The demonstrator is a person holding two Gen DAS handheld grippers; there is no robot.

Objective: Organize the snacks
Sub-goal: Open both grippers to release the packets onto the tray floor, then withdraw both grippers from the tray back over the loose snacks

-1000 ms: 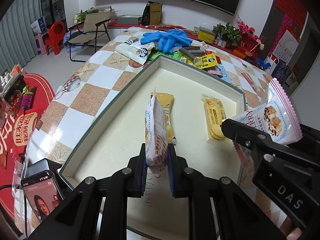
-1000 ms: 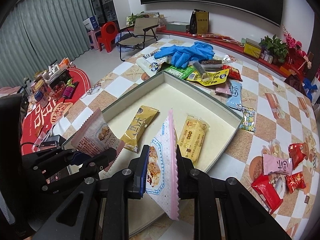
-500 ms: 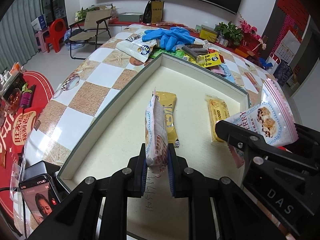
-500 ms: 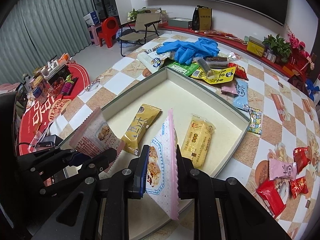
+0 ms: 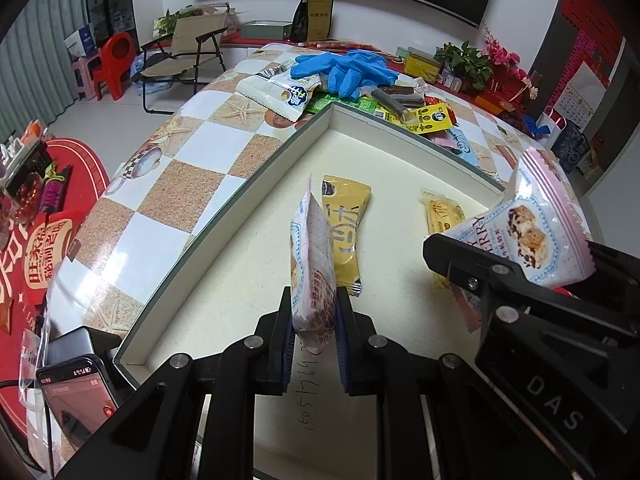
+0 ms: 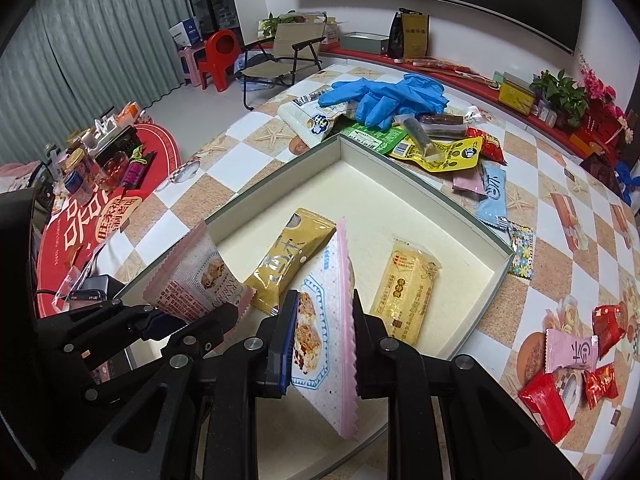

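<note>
Hanging over the near end of the tray (image 5: 224, 216), the left tool (image 5: 312, 332) is clenched on a pink-and-white packet (image 5: 312, 264) held edge-up, and the right tool (image 6: 320, 340) clasps a matching packet (image 6: 332, 312). Directly ahead of both, flat on the tray floor, lie the gold packet (image 6: 288, 264) and the yellow packet (image 6: 404, 288), long axes running away. Setting down probably means lowering alongside them, parallel.
</note>
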